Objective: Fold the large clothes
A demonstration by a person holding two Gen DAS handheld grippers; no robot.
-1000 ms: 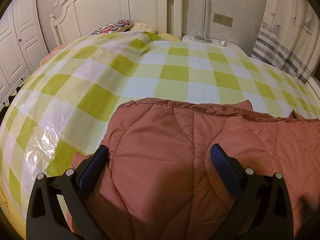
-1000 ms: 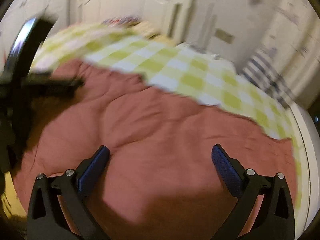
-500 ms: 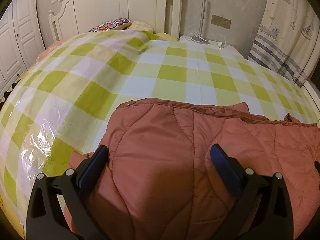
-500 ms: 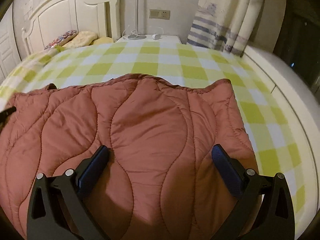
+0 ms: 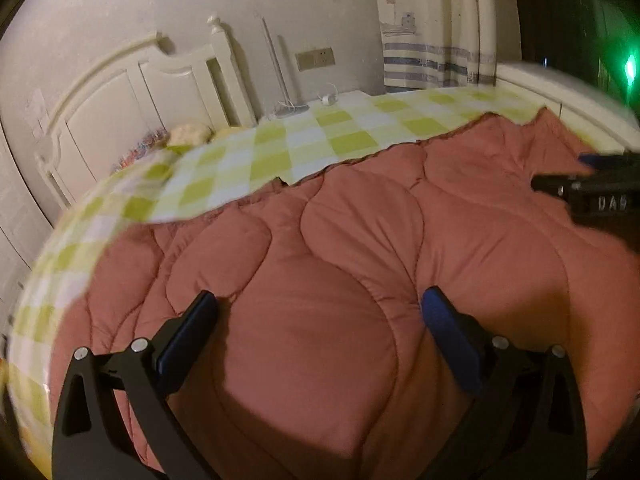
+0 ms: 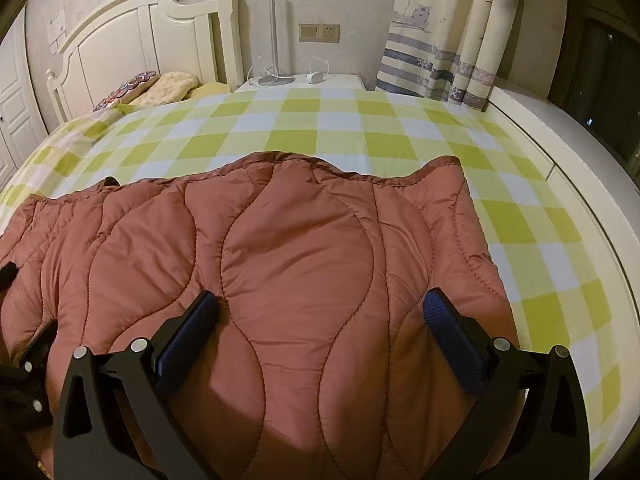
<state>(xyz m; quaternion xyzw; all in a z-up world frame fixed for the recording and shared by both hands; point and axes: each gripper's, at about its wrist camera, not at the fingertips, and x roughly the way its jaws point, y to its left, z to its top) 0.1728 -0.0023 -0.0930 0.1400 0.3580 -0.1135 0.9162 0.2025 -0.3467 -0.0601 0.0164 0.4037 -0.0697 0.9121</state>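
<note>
With both my left gripper (image 5: 318, 312) and right gripper (image 6: 320, 312) spread wide and holding nothing above the quilted coat (image 6: 304, 264) filling each frame's lower half, I should pinch matching hem corners before lifting evenly.

The quilted garment (image 6: 304, 264) is rust-red with a smooth, slightly glossy shell and wavy stitched channels that form padded lobes. It lies spread flat, in a broad band across the near part of the green-and-white checked bedcover (image 6: 320, 136). Its far edge (image 5: 360, 160) is hemmed and uneven, with small notches.
</note>
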